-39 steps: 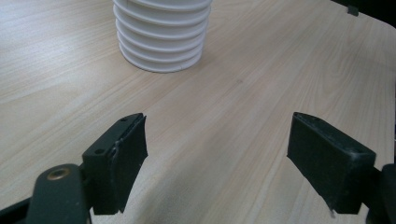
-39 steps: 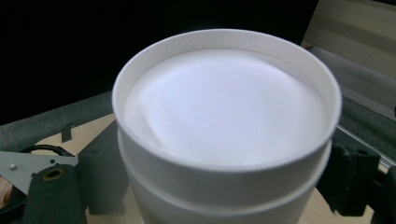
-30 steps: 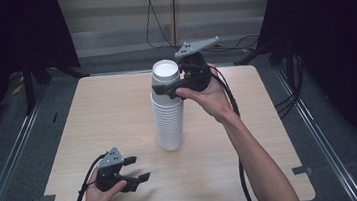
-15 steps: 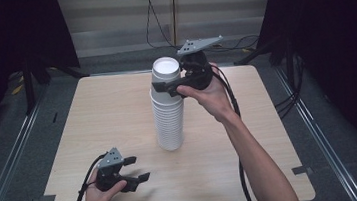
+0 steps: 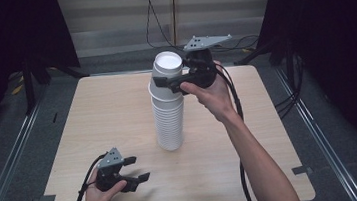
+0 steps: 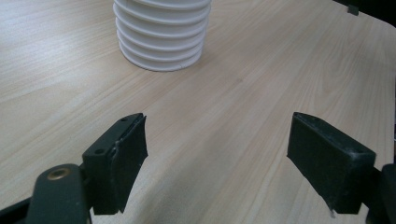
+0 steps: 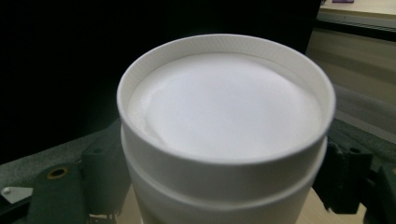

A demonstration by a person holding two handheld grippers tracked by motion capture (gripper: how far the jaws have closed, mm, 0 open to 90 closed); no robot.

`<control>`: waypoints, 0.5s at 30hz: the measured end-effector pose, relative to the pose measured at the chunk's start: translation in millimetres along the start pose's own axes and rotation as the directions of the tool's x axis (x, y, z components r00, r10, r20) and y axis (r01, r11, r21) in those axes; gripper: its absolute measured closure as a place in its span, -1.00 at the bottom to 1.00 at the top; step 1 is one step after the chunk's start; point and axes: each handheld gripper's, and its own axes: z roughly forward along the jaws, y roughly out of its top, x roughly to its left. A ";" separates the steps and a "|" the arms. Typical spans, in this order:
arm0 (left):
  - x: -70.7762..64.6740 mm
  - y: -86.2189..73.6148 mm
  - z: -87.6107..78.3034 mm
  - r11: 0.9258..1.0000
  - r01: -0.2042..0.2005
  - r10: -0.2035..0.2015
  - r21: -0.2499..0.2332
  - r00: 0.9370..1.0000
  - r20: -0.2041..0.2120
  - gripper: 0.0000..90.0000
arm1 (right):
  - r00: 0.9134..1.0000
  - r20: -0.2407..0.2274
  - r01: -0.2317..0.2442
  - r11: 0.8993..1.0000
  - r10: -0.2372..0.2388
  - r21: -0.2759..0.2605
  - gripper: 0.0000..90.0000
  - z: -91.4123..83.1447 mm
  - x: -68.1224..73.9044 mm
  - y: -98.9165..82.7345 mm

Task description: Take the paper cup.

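One tall stack of white paper cups (image 5: 168, 106) stands on one wooden table (image 5: 118, 117); the cups are nested too tightly to count exactly, though roughly a dozen rims show. Two grippers: the left gripper (image 5: 134, 169) and the right gripper (image 5: 167, 83). Two forearms reach in. Several black cables trail behind.
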 end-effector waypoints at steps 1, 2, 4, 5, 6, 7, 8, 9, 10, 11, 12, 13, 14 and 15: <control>0.0 0.0 0.1 1.000 0.001 -0.001 0.000 1.000 0.000 -0.56 | 1.000 -0.001 -0.007 1.000 0.007 -0.009 -0.56 -0.6 -0.4 0.1; 0.0 0.0 0.1 1.000 0.001 -0.001 0.000 1.000 0.000 -0.56 | 1.000 -0.005 -0.013 1.000 0.013 -0.019 -0.56 -1.5 -1.3 0.1; -0.1 0.0 0.1 1.000 0.000 0.000 0.001 1.000 0.000 -0.56 | 1.000 -0.009 -0.024 0.999 0.024 -0.029 -0.56 -2.5 -1.9 0.2; -0.1 0.0 0.1 1.000 0.000 0.000 0.000 1.000 0.000 -0.56 | 1.000 -0.010 -0.024 0.999 0.023 -0.034 -0.56 -3.0 -2.0 0.5; 0.0 0.0 0.2 1.000 0.001 -0.001 0.001 1.000 0.000 -0.56 | 1.000 -0.014 -0.024 0.999 0.023 -0.041 -0.56 -3.6 -1.9 0.7; 0.1 0.0 0.1 1.000 0.001 -0.001 0.001 1.000 -0.001 -0.56 | 1.000 -0.015 -0.023 0.999 0.022 -0.047 -0.56 -4.1 -2.0 1.0; 0.1 0.0 0.1 1.000 0.001 -0.001 0.001 1.000 -0.001 -0.56 | 1.000 -0.015 -0.023 0.999 0.022 -0.047 -0.56 -4.1 -2.0 1.0; 0.0 0.0 0.2 1.000 0.001 -0.001 0.002 1.000 0.000 -0.56 | 1.000 -0.012 -0.024 0.999 0.023 -0.049 -0.56 -4.9 -1.6 1.4; 0.0 0.0 0.2 1.000 0.001 -0.001 0.002 1.000 0.000 -0.56 | 1.000 -0.012 -0.024 0.999 0.023 -0.049 -0.56 -4.9 -1.6 1.4; -0.2 0.0 0.3 1.000 0.001 -0.001 0.001 1.000 0.001 -0.56 | 1.000 -0.003 -0.017 0.999 0.017 -0.051 -0.56 -5.1 -1.2 1.3; -0.2 -0.1 0.3 1.000 0.001 -0.001 0.002 1.000 0.000 -0.56 | 1.000 -0.004 -0.018 0.998 0.018 -0.053 -0.56 -5.4 -1.0 1.3; -0.3 -0.1 0.3 1.000 0.001 -0.001 0.001 1.000 0.000 -0.56 | 1.000 -0.010 -0.019 0.998 0.018 -0.060 -0.56 -5.8 -1.2 1.4; -0.4 -0.1 0.3 1.000 0.001 -0.001 0.002 1.000 -0.001 -0.56 | 1.000 -0.014 -0.022 0.997 0.021 -0.071 -0.56 -6.6 -1.1 1.7; -0.4 -0.1 0.3 1.000 0.001 -0.001 0.002 1.000 -0.001 -0.56 | 1.000 -0.013 -0.021 0.997 0.020 -0.080 -0.56 -7.5 -1.2 2.1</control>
